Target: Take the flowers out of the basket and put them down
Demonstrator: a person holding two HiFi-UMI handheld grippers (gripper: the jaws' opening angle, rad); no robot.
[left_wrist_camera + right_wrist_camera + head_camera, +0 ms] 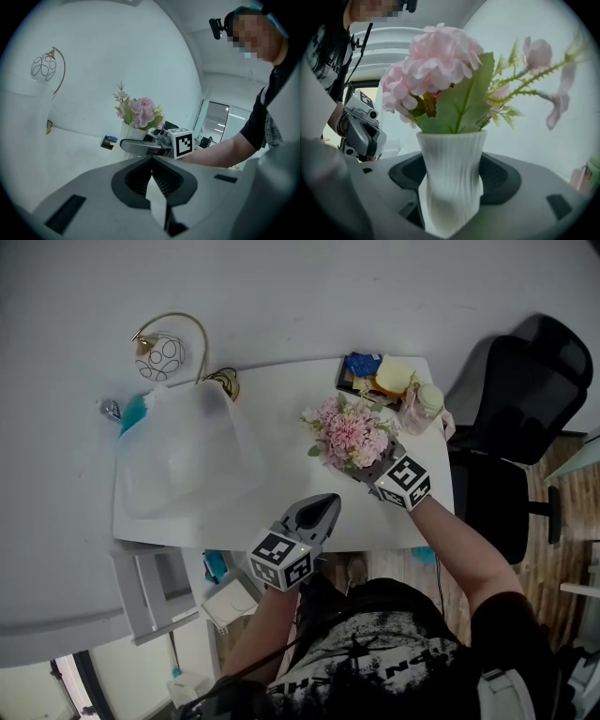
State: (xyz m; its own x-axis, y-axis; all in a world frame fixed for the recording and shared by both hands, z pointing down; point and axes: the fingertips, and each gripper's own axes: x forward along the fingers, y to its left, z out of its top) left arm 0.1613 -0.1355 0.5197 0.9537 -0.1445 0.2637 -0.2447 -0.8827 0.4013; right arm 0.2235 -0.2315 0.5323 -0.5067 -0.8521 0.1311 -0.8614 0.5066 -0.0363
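A bunch of pink flowers (349,434) (140,111) (440,61) stands upright in a ribbed white vase (451,173) (133,134) over the right half of the white table (281,399). My right gripper (367,471) (452,190) is shut on the vase, one jaw on each side. Whether the vase rests on the table I cannot tell. My left gripper (330,503) (151,160) is shut and empty near the table's front edge, pointing at the vase. A large pale white container (178,451), possibly the basket, fills the table's left half.
At the table's back right lie a blue item (361,364), a yellow item (395,376) and a pink bottle (422,405). A gold arc stand with a globe (165,345) sits at the back left. A black office chair (525,399) stands to the right.
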